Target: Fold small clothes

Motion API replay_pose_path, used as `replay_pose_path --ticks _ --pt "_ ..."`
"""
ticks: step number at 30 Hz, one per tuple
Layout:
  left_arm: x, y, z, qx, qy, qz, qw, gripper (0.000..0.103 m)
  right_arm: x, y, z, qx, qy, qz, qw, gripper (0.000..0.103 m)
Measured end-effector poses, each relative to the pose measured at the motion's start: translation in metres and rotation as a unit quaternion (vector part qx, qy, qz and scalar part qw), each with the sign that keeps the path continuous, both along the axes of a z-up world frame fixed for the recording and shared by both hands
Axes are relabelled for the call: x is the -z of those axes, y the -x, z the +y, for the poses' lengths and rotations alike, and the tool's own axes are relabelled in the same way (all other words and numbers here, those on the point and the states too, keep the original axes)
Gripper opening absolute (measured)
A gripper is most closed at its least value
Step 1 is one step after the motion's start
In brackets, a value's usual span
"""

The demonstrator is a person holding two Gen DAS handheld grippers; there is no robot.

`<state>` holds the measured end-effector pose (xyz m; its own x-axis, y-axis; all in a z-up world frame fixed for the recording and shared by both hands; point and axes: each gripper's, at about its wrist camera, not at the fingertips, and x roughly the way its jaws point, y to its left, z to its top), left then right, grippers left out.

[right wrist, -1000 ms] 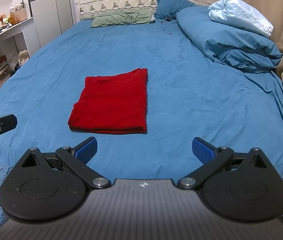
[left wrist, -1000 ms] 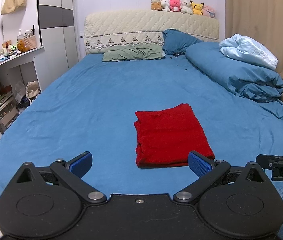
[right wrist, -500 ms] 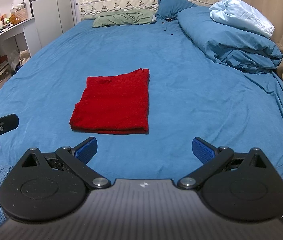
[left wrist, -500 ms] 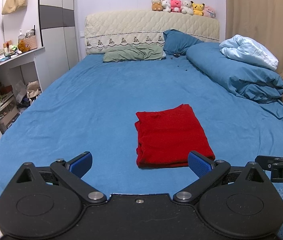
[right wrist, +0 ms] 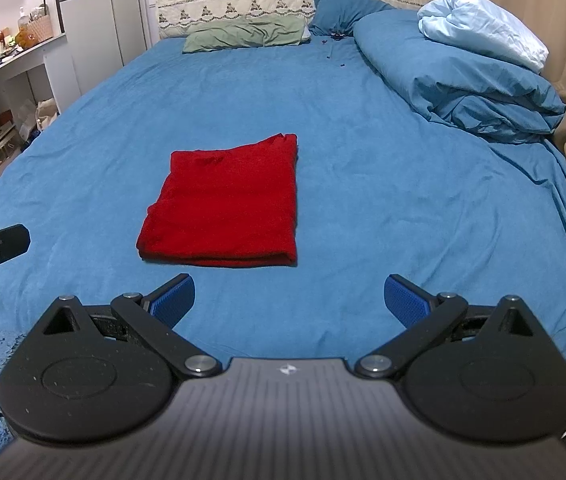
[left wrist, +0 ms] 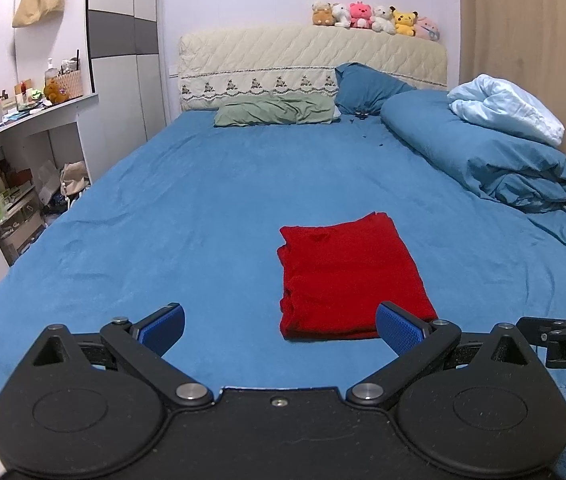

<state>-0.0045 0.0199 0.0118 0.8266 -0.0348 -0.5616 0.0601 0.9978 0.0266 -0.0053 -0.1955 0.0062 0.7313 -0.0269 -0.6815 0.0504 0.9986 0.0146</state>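
Note:
A red garment (left wrist: pixel 349 276) lies folded into a neat rectangle on the blue bedsheet (left wrist: pixel 187 216), near the foot of the bed. In the right wrist view the same red garment (right wrist: pixel 227 204) sits ahead and to the left. My left gripper (left wrist: pixel 281 326) hangs open above the bed's near edge, short of the garment, holding nothing. My right gripper (right wrist: pixel 289 300) is open too, pulled back from the cloth with nothing between its blue pads. Each gripper shows at the edge of the other's view.
A rolled blue duvet (left wrist: pixel 479 152) with a pale blue blanket (left wrist: pixel 507 108) lies along the right side. Pillows (left wrist: pixel 275 110) rest at the headboard, plush toys (left wrist: pixel 375 18) on top. A cluttered shelf unit (left wrist: pixel 15 152) stands left; beige curtain (left wrist: pixel 531 40) right.
Both views have shifted very slightly, the garment sitting a touch lower and to the right in frame. The garment itself has not moved and both grippers stay open.

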Motion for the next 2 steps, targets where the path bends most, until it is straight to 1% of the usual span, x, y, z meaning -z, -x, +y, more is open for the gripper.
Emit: replay_pose_path --ticks 2 --pt "0.0007 -0.0018 0.0000 -0.002 -0.003 0.000 1.0000 0.103 0.0009 -0.0007 0.0013 0.000 0.001 0.001 1.000 0.103"
